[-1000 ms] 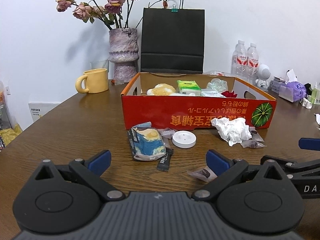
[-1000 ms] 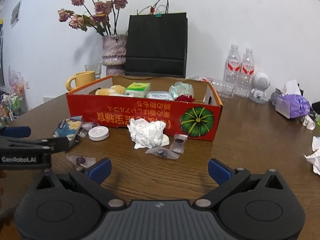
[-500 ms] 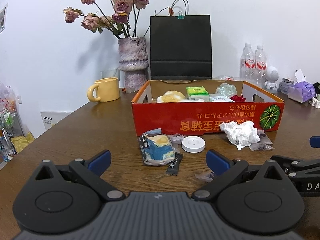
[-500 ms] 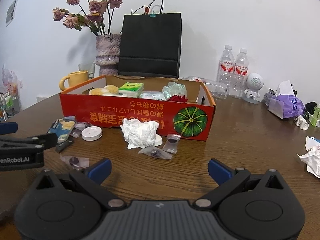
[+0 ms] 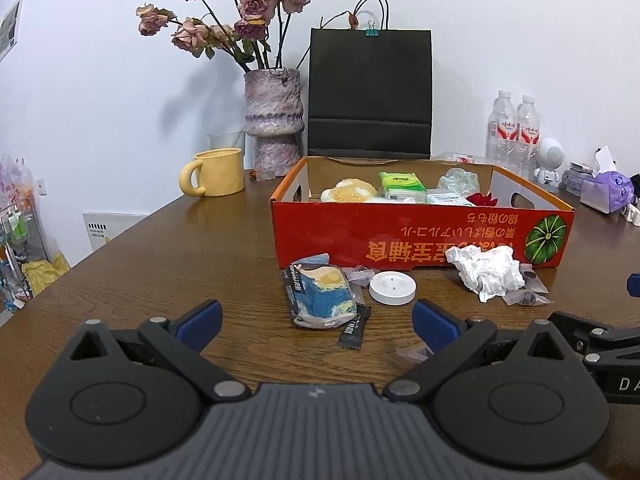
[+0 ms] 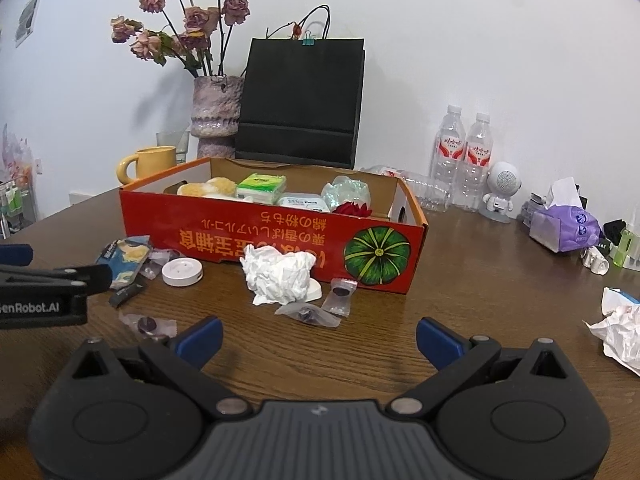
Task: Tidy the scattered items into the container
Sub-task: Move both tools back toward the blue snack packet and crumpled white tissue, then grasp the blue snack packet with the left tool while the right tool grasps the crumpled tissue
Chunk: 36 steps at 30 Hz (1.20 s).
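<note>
Both grippers have pulled back and risen, so the red box sits farther ahead. Left gripper and right gripper gape empty; blue packet and crumpled tissue wait on the counter, unpicked.

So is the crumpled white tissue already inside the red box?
No, the crumpled white tissue lies on the table, against the outside front wall of the red box.
</note>
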{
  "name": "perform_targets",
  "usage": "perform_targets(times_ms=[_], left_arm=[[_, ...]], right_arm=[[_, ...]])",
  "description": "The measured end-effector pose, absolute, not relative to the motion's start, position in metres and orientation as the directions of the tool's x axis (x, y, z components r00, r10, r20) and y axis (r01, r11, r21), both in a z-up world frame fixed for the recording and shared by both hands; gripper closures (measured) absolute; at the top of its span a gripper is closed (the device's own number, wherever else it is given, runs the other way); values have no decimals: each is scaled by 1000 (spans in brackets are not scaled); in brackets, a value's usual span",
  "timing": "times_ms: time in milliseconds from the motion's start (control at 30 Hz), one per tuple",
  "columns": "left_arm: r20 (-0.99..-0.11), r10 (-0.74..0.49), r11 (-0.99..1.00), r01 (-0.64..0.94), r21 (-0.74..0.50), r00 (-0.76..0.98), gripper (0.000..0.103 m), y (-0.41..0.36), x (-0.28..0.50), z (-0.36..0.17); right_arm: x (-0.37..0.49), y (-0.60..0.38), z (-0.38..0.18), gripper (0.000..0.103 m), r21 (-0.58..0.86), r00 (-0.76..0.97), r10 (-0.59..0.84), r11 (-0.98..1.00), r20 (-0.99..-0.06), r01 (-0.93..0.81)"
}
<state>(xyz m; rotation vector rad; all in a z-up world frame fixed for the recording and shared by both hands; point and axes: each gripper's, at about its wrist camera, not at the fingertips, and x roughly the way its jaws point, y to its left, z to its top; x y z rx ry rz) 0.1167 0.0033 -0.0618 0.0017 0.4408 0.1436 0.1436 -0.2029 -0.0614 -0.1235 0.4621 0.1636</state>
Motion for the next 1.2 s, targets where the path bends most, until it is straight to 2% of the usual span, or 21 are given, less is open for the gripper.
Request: perform_targets(times_ms=[833, 1033, 1200], left_arm=[[-419, 130, 991, -129, 31, 899, 0, 2, 115, -61], [-450, 109, 993, -119, 6, 886, 0, 8, 118, -63], [-450, 117, 993, -105, 50, 885, 0, 13, 125, -60]], right_arm=[[147, -206, -63, 0, -54, 870, 130, 983, -476, -176], [148, -210, -64, 0, -21, 855, 163, 980, -492, -199], [154, -212, -64, 1, -24, 857, 181, 975, -483, -219]])
